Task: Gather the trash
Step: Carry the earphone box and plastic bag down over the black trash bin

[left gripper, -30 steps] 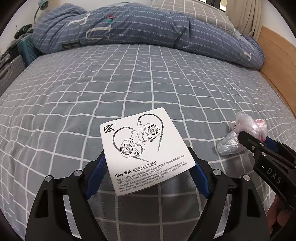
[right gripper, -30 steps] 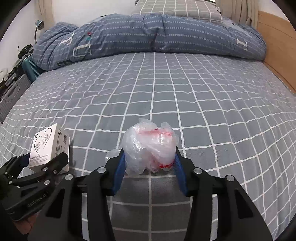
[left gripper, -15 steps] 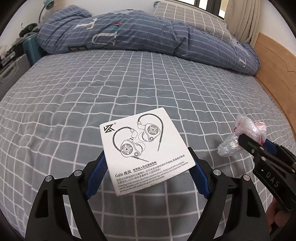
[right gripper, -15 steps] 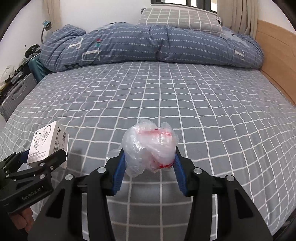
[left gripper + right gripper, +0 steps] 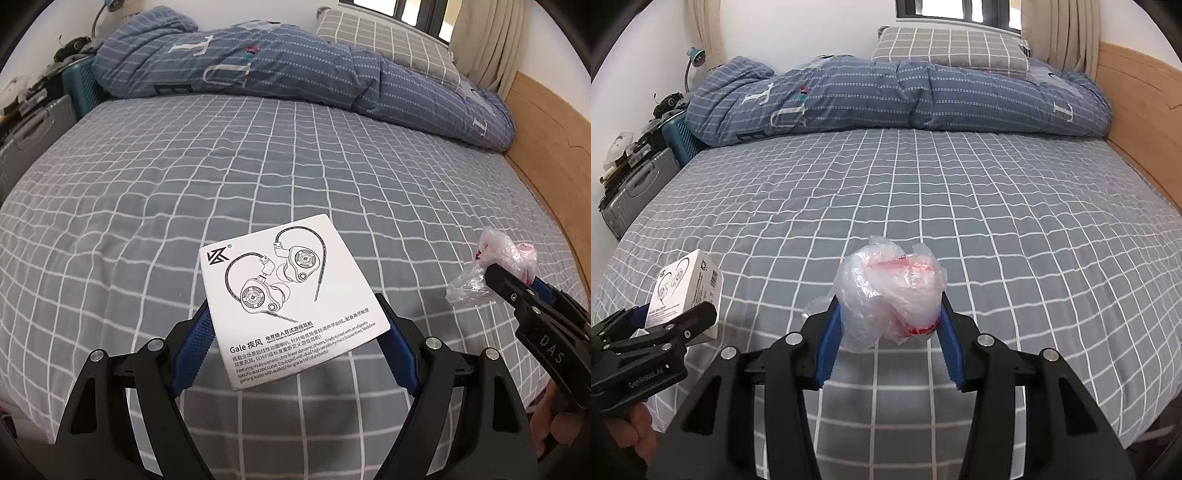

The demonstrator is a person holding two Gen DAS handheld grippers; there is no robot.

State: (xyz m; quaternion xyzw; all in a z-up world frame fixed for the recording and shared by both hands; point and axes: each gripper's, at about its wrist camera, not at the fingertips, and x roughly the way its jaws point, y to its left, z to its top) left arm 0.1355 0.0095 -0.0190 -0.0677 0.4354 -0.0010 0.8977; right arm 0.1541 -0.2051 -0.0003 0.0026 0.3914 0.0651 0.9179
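Hand-held grippers carrying trash above bed (image 5: 960, 192): left (image 5: 295, 328) clamping earphone box (image 5: 288, 295), right (image 5: 886, 325) clamping crumpled plastic bag (image 5: 890, 291); next, presumably, locating a bin.

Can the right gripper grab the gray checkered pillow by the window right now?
Probably not. The right gripper is already shut on a crumpled plastic bag, and the pillow sits at the far end of the bed, behind the rolled blue quilt.

The bed (image 5: 923, 192) lies open ahead of both tools as a broad checked sheet. A rolled duvet (image 5: 905, 99) bars its far end; a wooden side board (image 5: 1145, 122) bounds the right edge, and luggage (image 5: 635, 188) stands off the left.
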